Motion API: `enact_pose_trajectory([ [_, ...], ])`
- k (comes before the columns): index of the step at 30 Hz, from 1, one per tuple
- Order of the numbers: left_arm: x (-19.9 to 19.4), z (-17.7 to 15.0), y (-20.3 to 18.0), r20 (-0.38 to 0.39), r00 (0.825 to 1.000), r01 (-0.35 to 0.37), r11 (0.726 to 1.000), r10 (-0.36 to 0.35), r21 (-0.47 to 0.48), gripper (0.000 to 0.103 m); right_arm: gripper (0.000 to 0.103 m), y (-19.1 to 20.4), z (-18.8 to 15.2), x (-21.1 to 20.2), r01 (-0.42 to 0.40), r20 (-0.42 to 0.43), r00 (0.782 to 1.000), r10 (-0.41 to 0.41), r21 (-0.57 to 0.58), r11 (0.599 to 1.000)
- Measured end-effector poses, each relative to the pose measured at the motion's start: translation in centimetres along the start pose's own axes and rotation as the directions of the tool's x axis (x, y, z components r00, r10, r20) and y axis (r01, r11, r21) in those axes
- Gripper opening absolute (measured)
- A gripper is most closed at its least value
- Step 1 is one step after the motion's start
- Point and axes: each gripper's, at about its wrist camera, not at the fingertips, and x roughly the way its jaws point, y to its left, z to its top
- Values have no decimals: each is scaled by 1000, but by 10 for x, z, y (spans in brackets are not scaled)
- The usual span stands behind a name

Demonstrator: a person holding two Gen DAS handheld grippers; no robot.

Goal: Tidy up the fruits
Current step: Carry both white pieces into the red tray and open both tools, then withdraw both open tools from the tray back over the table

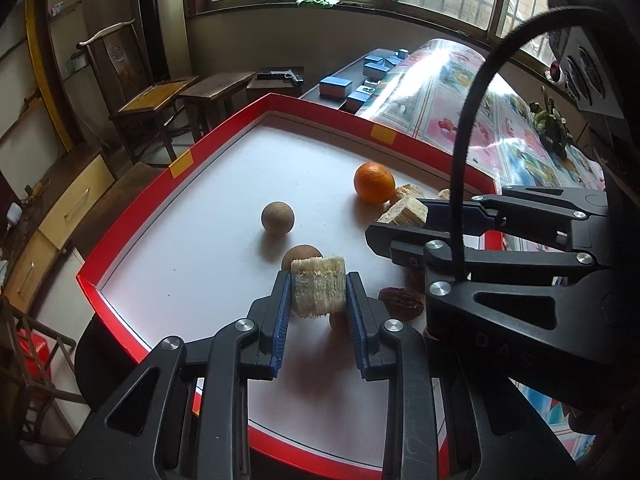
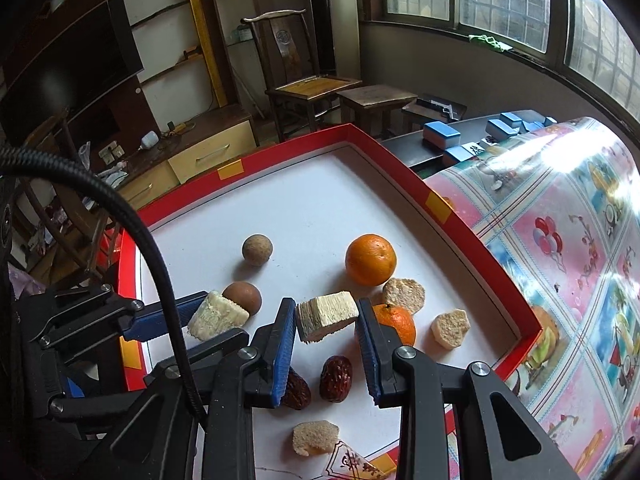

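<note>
Holding tray: red-rimmed tray [image 2: 404, 168] on the surface keeps the loose fruit together for sorting.
Orange [image 2: 370, 259]: resting near the tray's right wall, beyond both grippers.
Left gripper [image 1: 319, 294]: clenched on a pale fibrous chunk [image 1: 319, 290], lifted clear.
Right gripper [image 2: 326, 320]: grasping another pale wedge [image 2: 326, 316] between its pads, likely for grouping.

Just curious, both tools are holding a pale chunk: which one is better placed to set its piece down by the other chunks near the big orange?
Probably the right tool: its chunk hangs beside the orange and loose chunks.
</note>
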Motion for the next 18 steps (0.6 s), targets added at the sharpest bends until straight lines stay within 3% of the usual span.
enact_pose_trajectory([
  [7, 3, -1, 2, -5, 1000, -5, 1000, 5, -13, 26, 30, -3, -7, -3, -49, 2, 999, 49, 39, 998],
  [9, 2, 0, 1, -2, 1000, -7, 1000, 7, -16, 31, 33, -3, -9, -8, -48, 9, 999, 47, 49, 998],
  [11, 0, 0, 0, 6, 1000, -6, 1000, 7, -18, 51, 35, -5, -10, -13, -63, 23, 998, 62, 62, 996],
  [18, -8, 2, -7, 36, 999, -17, 1000, 17, -6, 52, 36, -16, -21, -31, -57, 54, 997, 51, 103, 993],
])
